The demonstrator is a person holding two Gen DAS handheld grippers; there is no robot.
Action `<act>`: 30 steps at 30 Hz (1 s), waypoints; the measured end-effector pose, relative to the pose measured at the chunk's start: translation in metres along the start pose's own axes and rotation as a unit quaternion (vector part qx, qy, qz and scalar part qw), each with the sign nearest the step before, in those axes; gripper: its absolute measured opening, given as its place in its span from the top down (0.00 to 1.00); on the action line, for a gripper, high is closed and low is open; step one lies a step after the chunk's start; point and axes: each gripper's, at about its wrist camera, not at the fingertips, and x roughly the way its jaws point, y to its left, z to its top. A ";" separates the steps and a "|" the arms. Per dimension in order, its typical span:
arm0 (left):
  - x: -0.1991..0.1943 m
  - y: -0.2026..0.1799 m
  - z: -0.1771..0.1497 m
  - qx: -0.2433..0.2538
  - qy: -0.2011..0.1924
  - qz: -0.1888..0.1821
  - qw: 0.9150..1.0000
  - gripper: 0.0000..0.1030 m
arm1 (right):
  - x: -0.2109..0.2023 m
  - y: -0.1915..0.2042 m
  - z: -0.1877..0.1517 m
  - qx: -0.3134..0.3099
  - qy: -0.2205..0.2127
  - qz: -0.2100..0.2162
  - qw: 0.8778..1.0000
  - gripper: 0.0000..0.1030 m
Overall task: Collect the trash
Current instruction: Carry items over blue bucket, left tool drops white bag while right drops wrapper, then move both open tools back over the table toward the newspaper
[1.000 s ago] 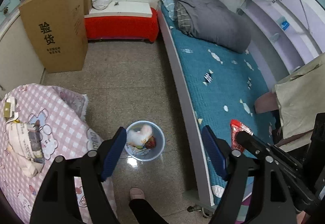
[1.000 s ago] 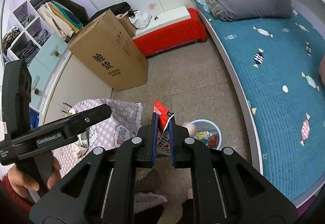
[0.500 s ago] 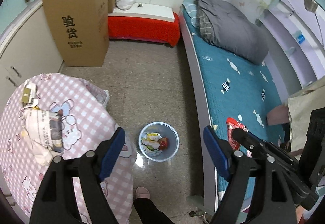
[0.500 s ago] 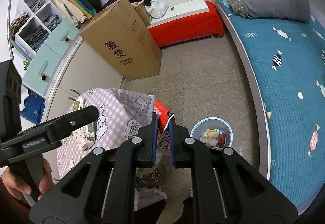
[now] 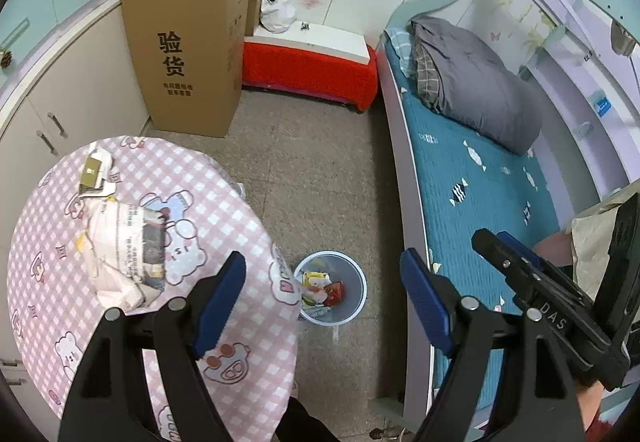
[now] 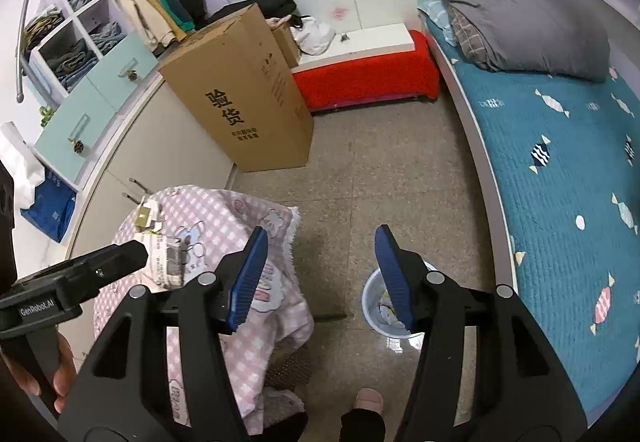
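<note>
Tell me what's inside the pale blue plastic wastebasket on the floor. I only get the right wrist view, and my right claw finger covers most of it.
Observer: The left wrist view looks straight down into the pale blue plastic wastebasket. A red wrapper lies among yellow-and-white wrappers.
Operator: I only see the side of the left claw. Is it carrying anything?
Observer: No. The left claw is wide open with nothing between its blue pads.
</note>
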 end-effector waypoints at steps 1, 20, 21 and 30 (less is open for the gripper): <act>-0.003 0.003 -0.001 -0.001 -0.002 0.000 1.000 0.24 | 0.000 0.006 -0.001 -0.003 0.001 0.003 1.000 0.46; -0.091 0.208 -0.040 -0.076 -0.040 0.014 0.996 0.22 | 0.025 0.243 -0.060 -0.098 0.032 0.056 0.993 0.41; -0.093 0.222 -0.042 -0.079 -0.039 0.011 0.996 0.22 | 0.028 0.256 -0.065 -0.100 0.034 0.053 0.993 0.41; -0.112 0.334 -0.061 -0.106 -0.024 0.003 0.994 0.22 | 0.054 0.347 -0.103 -0.105 0.061 0.038 0.992 0.41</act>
